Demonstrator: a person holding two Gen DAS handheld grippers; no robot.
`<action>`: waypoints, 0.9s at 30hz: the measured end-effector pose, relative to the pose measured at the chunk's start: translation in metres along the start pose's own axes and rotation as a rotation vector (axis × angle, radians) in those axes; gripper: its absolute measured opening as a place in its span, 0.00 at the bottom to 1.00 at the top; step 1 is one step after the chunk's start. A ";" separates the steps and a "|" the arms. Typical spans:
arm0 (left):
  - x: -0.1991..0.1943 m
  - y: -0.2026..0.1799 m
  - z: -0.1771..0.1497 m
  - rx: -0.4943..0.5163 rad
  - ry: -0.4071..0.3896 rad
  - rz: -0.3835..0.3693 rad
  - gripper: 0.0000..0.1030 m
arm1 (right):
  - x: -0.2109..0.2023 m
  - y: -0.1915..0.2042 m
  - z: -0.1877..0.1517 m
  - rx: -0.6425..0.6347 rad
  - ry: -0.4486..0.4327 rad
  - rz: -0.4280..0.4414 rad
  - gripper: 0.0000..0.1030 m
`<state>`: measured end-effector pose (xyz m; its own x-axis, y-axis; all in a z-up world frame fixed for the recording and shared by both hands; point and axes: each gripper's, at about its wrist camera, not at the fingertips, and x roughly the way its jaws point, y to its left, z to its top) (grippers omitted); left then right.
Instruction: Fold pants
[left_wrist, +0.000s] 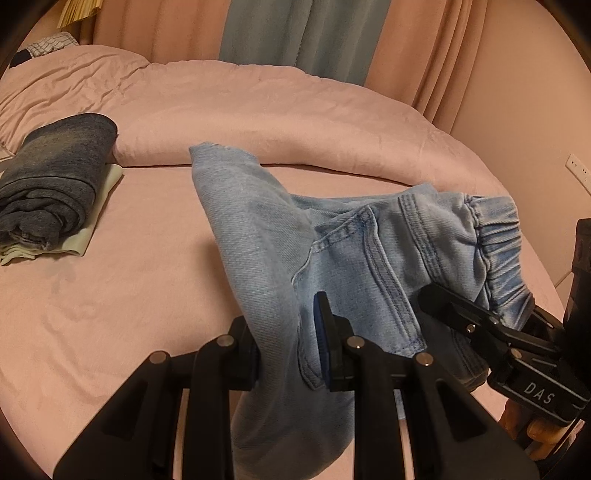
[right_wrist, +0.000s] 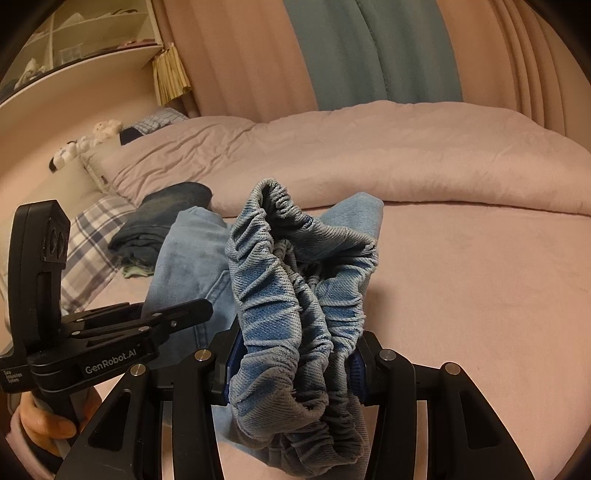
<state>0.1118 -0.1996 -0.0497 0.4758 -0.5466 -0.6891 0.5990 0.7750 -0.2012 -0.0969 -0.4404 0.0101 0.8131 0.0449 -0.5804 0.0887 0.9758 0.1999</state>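
A folded dark garment (left_wrist: 59, 177) lies at the left of the bed (left_wrist: 147, 258), on a pale cloth. The left gripper (left_wrist: 291, 354) is clamped on a leg section of the light-blue pants (left_wrist: 251, 229), which are lifted above the bed. The right gripper (right_wrist: 295, 365) is clamped on the gathered elastic waistband (right_wrist: 295, 295). Legible markings: "DAS" on the right gripper body; "GenRobot.AI" on the left gripper body.
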 end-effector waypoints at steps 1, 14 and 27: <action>0.004 0.000 0.001 0.002 0.004 0.001 0.21 | 0.002 -0.001 0.000 0.001 0.002 -0.002 0.47; 0.035 0.000 0.007 0.005 0.043 0.010 0.21 | 0.024 -0.015 0.001 0.027 0.037 -0.011 0.47; 0.050 0.003 0.002 0.019 0.067 0.043 0.22 | 0.039 -0.018 0.001 0.005 0.081 -0.038 0.47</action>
<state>0.1382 -0.2256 -0.0837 0.4573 -0.4899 -0.7423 0.5915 0.7908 -0.1575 -0.0663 -0.4570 -0.0153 0.7597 0.0255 -0.6498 0.1218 0.9760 0.1807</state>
